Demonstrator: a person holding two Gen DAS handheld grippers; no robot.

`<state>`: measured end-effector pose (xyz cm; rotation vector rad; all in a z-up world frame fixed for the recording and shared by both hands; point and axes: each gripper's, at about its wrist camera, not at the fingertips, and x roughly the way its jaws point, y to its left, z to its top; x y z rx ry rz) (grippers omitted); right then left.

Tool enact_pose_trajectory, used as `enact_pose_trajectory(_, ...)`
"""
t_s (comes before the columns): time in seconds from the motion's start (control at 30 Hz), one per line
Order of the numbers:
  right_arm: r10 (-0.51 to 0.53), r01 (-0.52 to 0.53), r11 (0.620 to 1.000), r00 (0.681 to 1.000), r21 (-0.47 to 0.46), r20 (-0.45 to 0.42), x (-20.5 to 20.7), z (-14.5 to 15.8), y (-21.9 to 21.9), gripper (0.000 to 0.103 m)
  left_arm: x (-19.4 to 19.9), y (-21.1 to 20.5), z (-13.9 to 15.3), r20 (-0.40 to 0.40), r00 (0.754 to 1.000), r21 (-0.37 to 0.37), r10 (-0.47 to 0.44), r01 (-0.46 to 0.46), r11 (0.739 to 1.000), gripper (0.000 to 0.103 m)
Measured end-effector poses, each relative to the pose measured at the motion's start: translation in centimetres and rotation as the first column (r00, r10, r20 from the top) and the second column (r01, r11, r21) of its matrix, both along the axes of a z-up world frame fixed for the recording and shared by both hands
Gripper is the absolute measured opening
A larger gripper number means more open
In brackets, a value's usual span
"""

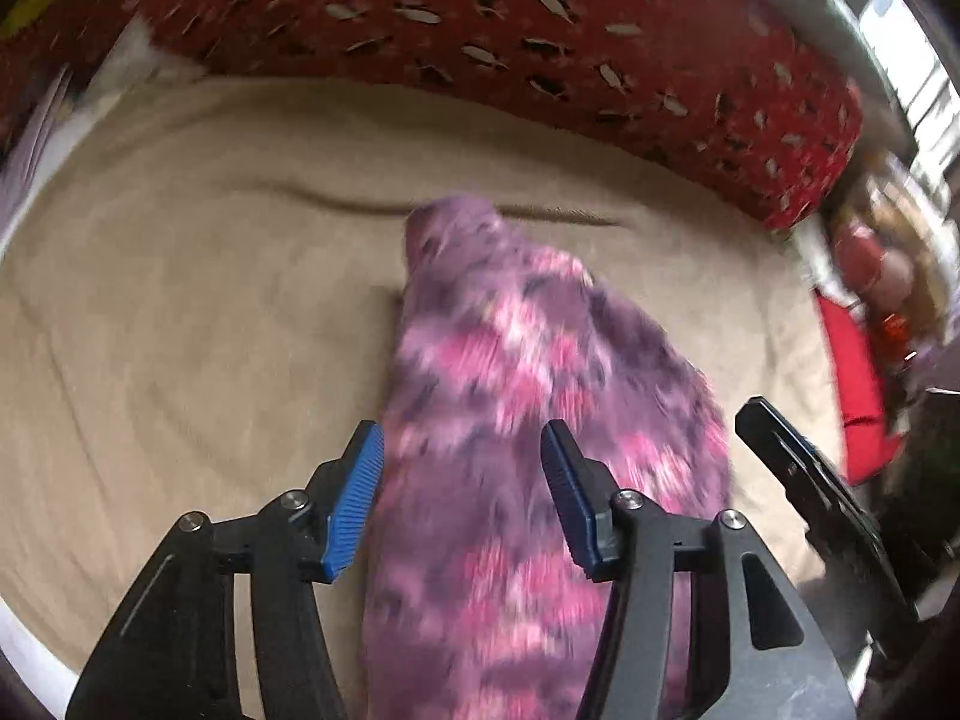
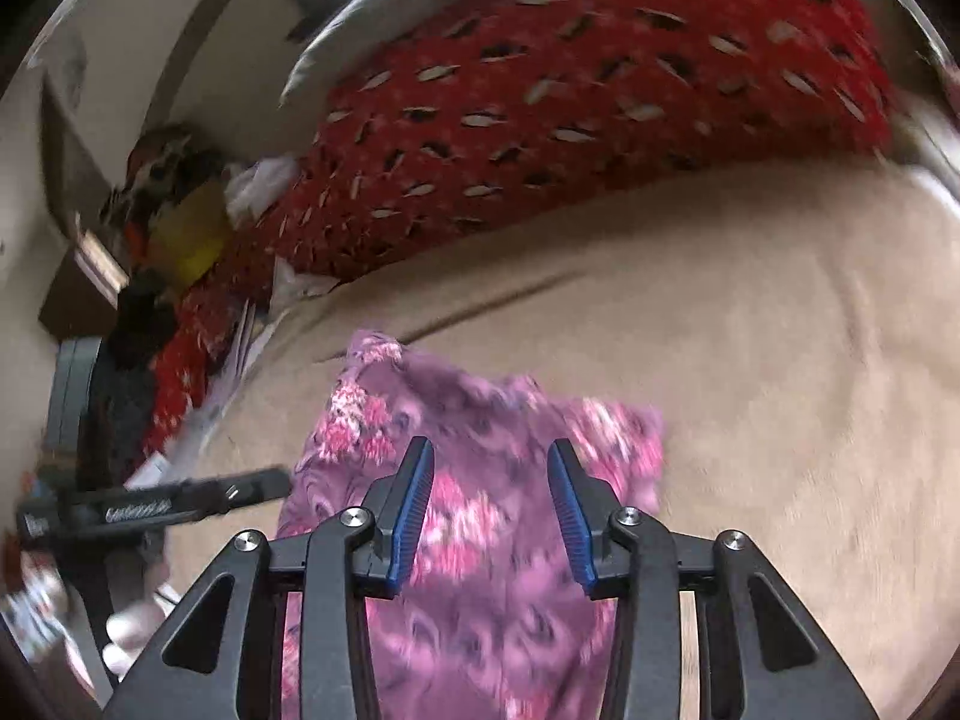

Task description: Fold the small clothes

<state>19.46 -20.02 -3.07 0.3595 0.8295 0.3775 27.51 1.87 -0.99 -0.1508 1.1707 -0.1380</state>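
A small purple and pink floral garment [image 1: 516, 372] lies bunched on a beige sheet [image 1: 180, 312]. My left gripper [image 1: 462, 462] is open, its blue pads [image 1: 360, 498] either side of the garment's near part, just above it. In the right wrist view the same garment [image 2: 480, 420] lies below my right gripper [image 2: 489, 480], which is open with nothing between its blue pads [image 2: 414, 510]. The right gripper shows at the right edge of the left wrist view [image 1: 804, 468]. The left gripper shows at the left of the right wrist view [image 2: 180, 498]. Both views are motion-blurred.
A red patterned bolster [image 1: 540, 48] lies along the far side of the sheet [image 2: 780, 330], also in the right wrist view [image 2: 570, 120]. Red cloth and clutter [image 1: 858, 360] sit off the right edge. Piled items and papers [image 2: 180, 228] lie at the left.
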Motion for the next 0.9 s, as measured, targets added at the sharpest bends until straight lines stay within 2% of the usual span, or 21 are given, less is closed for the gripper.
enact_pose_trajectory(0.1,-0.039,0.037,0.999,0.998,-0.032,-0.055,1.6,-2.3,-0.3,0.040,3.2,-1.8,-2.1,-0.037,0.999,0.092,0.002,0.001,0.996,0.062)
enact_pose_trajectory(0.17,-0.045,0.026,0.993,0.985,-0.112,-0.168,3.1,-5.9,0.0,0.036,4.9,-2.1,-4.4,-0.105,0.994,0.119,0.019,-0.007,0.993,0.079)
enact_pose_trajectory(0.23,-0.022,0.011,0.994,0.995,-0.109,-0.100,3.0,-6.1,-0.1,0.036,6.5,-1.5,-6.1,-0.180,0.982,0.075,0.061,-0.048,0.996,0.088)
enact_pose_trajectory(0.3,0.003,-0.017,0.992,0.994,-0.123,-0.109,3.2,-5.5,-0.2,0.036,7.1,0.0,-6.0,-0.220,0.971,-0.016,0.096,-0.102,0.995,0.088)
enact_pose_trajectory(0.33,0.014,-0.029,0.992,0.993,-0.119,-0.118,3.1,-4.9,-0.4,0.036,7.0,0.9,-5.5,-0.234,0.967,-0.063,0.100,-0.118,0.991,0.081)
enact_pose_trajectory(0.37,0.013,-0.027,0.994,0.992,-0.110,-0.122,2.7,-4.1,-0.9,0.037,6.4,1.8,-4.7,-0.231,0.969,-0.109,0.092,-0.120,0.987,0.075)
enact_pose_trajectory(0.43,0.026,-0.031,0.998,0.996,-0.051,-0.090,0.9,-2.5,-1.9,0.041,4.6,3.2,-3.2,-0.192,0.979,-0.141,0.076,-0.104,0.985,0.074)
enact_pose_trajectory(0.53,0.094,-0.094,0.995,0.995,0.025,-0.021,-2.5,-1.6,-2.1,0.043,0.5,5.1,-1.6,-0.100,0.993,-0.132,0.070,-0.083,0.988,0.074)
enact_pose_trajectory(0.57,0.115,-0.114,0.993,0.993,0.026,-0.025,-3.5,-2.1,-1.8,0.050,-1.0,5.6,-2.3,-0.099,0.991,-0.111,0.085,-0.096,0.989,0.075)
enact_pose_trajectory(0.67,0.141,-0.158,0.984,0.974,-0.084,-0.178,-3.8,-6.5,0.3,0.056,-1.9,5.7,-5.4,-0.179,0.981,-0.094,0.078,-0.096,0.991,0.078)
enact_pose_trajectory(0.7,0.112,-0.120,0.992,0.984,-0.051,-0.136,-4.3,-6.4,-0.2,0.057,-2.4,6.2,-5.3,-0.185,0.978,-0.121,0.093,-0.117,0.986,0.078)
enact_pose_trajectory(0.77,0.070,-0.079,0.996,0.978,-0.038,-0.194,-4.6,-5.4,-0.6,0.058,-3.6,7.1,-3.8,-0.169,0.981,-0.149,0.095,-0.121,0.981,0.077)
enact_pose_trajectory(0.83,0.074,-0.081,0.996,0.979,-0.032,-0.189,-5.9,-3.9,-0.9,0.061,-5.7,7.3,-1.9,-0.113,0.990,-0.111,0.078,-0.091,0.990,0.077)
enact_pose_trajectory(0.9,0.107,-0.112,0.993,0.980,-0.023,-0.167,-7.8,-3.2,-0.9,0.063,-7.3,6.6,-1.5,-0.087,0.996,-0.085,0.036,-0.044,0.995,0.077)
